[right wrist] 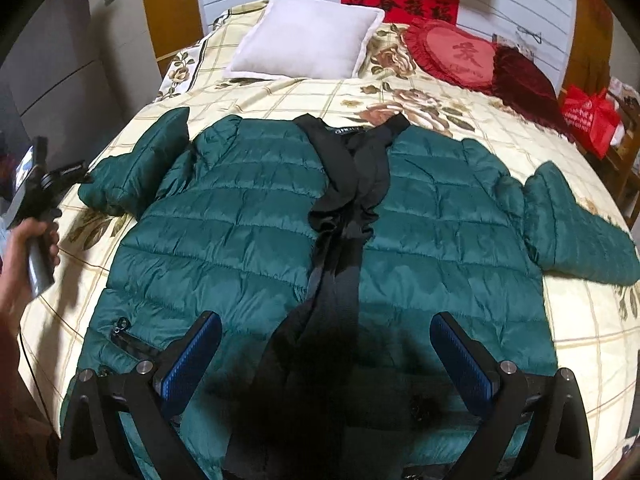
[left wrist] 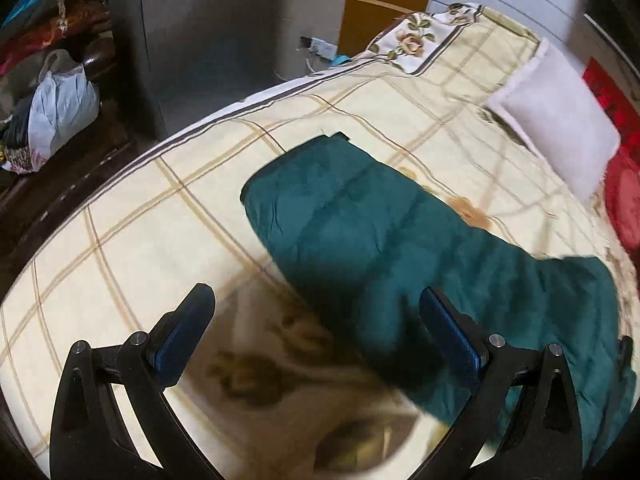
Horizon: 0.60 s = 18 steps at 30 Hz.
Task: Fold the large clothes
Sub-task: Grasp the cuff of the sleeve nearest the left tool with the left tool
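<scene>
Right gripper [right wrist: 326, 354] jaws wide, nothing held, above the hem of the quilted dark-green puffer jacket [right wrist: 240, 240]. Jacket lies front-up and unzipped on the cream checked floral bedspread [right wrist: 304, 92], black lining showing down the middle, both sleeves spread out. Left gripper [left wrist: 316, 332] also wide, empty, over the bedspread beside one green sleeve [left wrist: 360, 220]. Further back: white square pillow [right wrist: 308, 36], red heart-shaped cushion [right wrist: 460, 56].
</scene>
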Tool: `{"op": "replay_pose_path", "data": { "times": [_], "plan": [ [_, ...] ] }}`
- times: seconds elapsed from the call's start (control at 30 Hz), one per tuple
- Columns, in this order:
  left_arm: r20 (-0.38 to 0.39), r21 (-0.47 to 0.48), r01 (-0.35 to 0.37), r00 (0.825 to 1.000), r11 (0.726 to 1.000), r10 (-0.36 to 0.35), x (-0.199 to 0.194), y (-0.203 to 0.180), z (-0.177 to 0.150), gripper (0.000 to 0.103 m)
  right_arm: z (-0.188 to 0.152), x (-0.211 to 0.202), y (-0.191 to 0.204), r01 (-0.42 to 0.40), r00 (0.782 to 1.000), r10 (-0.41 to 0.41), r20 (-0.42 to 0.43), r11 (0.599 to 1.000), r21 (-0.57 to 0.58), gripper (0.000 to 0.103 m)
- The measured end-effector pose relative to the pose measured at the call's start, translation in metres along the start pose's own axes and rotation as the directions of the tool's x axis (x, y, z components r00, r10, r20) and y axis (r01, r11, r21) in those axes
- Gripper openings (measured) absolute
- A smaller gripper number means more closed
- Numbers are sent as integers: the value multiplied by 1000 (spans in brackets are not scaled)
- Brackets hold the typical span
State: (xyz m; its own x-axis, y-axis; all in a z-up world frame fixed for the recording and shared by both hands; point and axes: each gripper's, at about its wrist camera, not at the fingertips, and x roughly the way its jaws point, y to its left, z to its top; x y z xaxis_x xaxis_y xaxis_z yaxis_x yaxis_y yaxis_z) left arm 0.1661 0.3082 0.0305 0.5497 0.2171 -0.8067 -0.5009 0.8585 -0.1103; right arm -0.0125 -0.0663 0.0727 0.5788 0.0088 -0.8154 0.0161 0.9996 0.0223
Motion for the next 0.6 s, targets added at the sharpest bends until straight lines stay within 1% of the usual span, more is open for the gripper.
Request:
{"op": "replay_pose_path", "data": {
  "times": [0.03, 0.13, 0.23, 0.33, 0.4, 0.47, 0.5, 0.53, 0.57, 0.6],
  "plan": [
    [1, 4, -19, 1000, 1000, 19, 5, -1, 3, 103, 1, 1, 0, -3, 1000, 3, -1, 1000, -1, 103],
    [18, 9, -40, 999, 999, 40, 15, -2, 8, 103, 2, 5, -3, -9, 1000, 9, -15, 1000, 5, 103],
    [16, 10, -46, 999, 999, 46, 23, -1, 14, 103, 2, 11, -3, -11, 1000, 11, -28, 1000, 4, 103],
    [-7, 9, -26, 1000, 1000, 26, 34, -1, 19, 102, 2, 15, -2, -11, 999, 11, -36, 1000, 1, 103],
    [-25, 2, 1, 1000, 1000, -1, 40, -2, 20, 99, 1, 16, -2, -11, 999, 11, -36, 1000, 1, 103],
    [-41, -13, 40, 998, 999, -41, 43, 0, 21, 81, 1, 17, -2, -10, 999, 10, -40, 1000, 3, 103],
    [-52, -28, 70, 996, 997, -71, 45, 1, 21, 76, 0, 17, -3, -11, 999, 11, -44, 1000, 4, 103],
    [-54, -38, 83, 995, 996, -85, 47, 1, 21, 69, -1, 17, -3, -11, 999, 11, -45, 1000, 5, 103],
    [-43, -45, 91, 995, 995, -92, 46, 3, 22, 58, -1, 17, -4, -10, 999, 10, -47, 1000, 6, 103],
    [-39, -48, 100, 994, 994, -102, 45, 4, 22, 51, -2, 17, -5, -10, 999, 10, -48, 1000, 7, 103]
  ]
}}
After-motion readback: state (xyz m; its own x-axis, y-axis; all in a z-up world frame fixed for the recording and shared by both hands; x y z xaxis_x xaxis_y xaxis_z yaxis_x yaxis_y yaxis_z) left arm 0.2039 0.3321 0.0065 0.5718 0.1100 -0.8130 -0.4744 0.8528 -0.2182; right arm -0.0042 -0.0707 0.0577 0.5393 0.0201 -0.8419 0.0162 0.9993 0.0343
